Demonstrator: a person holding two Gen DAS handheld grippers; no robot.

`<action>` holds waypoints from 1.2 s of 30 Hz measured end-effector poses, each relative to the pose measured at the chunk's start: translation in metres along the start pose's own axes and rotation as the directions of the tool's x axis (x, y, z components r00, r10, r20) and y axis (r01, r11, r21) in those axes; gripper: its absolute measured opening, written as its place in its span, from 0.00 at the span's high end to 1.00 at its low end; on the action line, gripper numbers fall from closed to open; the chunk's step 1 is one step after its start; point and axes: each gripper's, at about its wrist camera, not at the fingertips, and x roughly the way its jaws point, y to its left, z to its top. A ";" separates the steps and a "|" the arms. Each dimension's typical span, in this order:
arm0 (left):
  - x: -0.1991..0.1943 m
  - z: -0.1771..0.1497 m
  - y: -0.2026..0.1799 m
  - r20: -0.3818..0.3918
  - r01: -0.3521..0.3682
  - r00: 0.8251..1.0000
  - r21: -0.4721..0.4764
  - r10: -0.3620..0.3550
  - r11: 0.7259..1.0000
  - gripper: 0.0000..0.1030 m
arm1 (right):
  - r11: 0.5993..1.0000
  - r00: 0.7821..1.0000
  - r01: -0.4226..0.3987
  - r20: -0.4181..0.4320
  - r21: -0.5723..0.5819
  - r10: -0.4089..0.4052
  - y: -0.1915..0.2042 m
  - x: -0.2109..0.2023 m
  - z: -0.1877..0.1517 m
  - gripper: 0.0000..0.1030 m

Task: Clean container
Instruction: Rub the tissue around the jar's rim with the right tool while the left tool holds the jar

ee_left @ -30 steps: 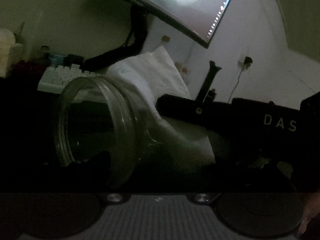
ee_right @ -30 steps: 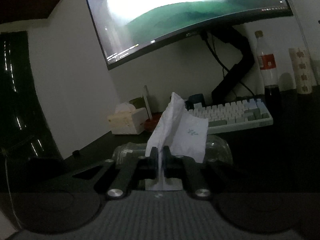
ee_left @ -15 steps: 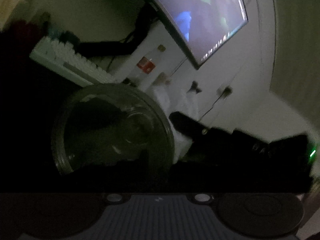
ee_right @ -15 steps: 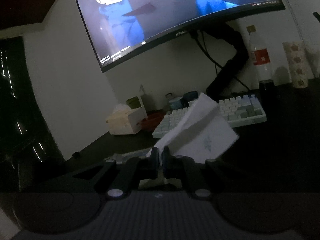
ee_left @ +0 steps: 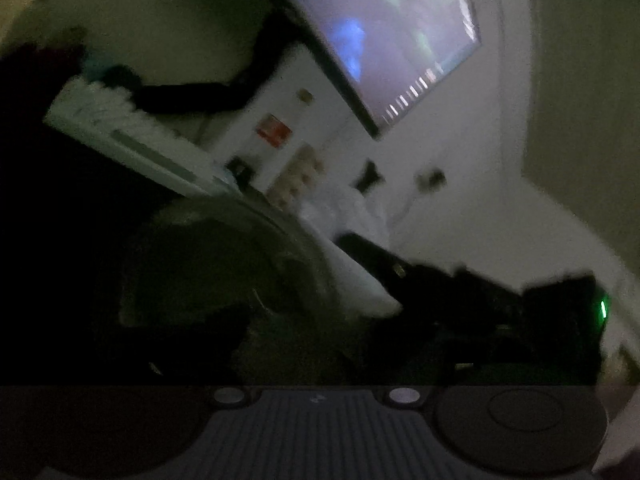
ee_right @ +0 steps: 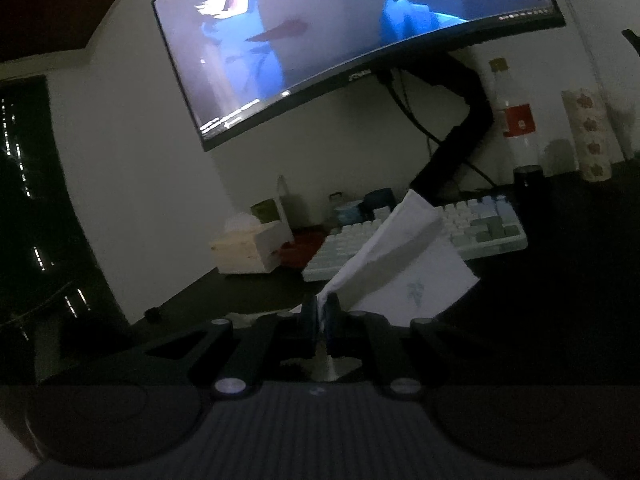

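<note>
Dim room, both views dark. Right wrist view sharp; left wrist view smeared by blur.

Right claw (ee_right: 320, 314) pinched together on a white tissue (ee_right: 404, 264), which fans up and to the right of the fingertips, in front of the keyboard (ee_right: 424, 236). Faint leaf print on the tissue's lower flap. Behind the keyboard: curved monitor (ee_right: 352, 36) on a black arm, cola bottle (ee_right: 516, 120) to the keyboard's right end, patterned paper roll (ee_right: 588, 132) further right of the bottle. Left of the keyboard, a pale tissue box (ee_right: 248, 248) on the dark surface (ee_right: 560, 288). No clear sight of the container here; only pale glints low down, left of the right claw.

Left wrist view alone gives the container (ee_left: 224, 276): a clear glass jar, tilted, wide mouth turned toward the lens, filling the lower left, in front of the keyboard (ee_left: 132, 136). Left claw (ee_left: 316, 352) lost in darkness; cannot tell whether apart or closed, though the jar sits right at its end. Tissue (ee_left: 352, 264) seen against the jar's right side, with the black body of the right claw (ee_left: 460, 292) just beyond it, a green light glowing on that tool's far end. Whether the tissue touches the glass, not certain. Monitor (ee_left: 392, 40) tilted across the top, bottle label (ee_left: 274, 132) a red smudge below it.
</note>
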 end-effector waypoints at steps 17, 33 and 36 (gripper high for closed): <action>0.005 -0.006 -0.002 -0.026 -0.060 0.998 0.111 0.063 0.992 0.00 | 0.990 0.994 -0.096 -0.054 -0.099 0.091 0.017 0.030 0.010 0.95; 0.005 -0.005 -0.003 -0.040 -0.067 0.997 0.109 0.072 0.992 0.00 | 0.976 0.993 0.072 -0.072 -0.204 -0.089 0.035 0.039 0.015 0.91; 0.007 -0.007 -0.006 -0.033 -0.089 0.995 0.121 0.094 0.989 0.00 | 0.974 0.989 0.122 -0.062 -0.190 -0.136 0.025 0.038 0.017 0.89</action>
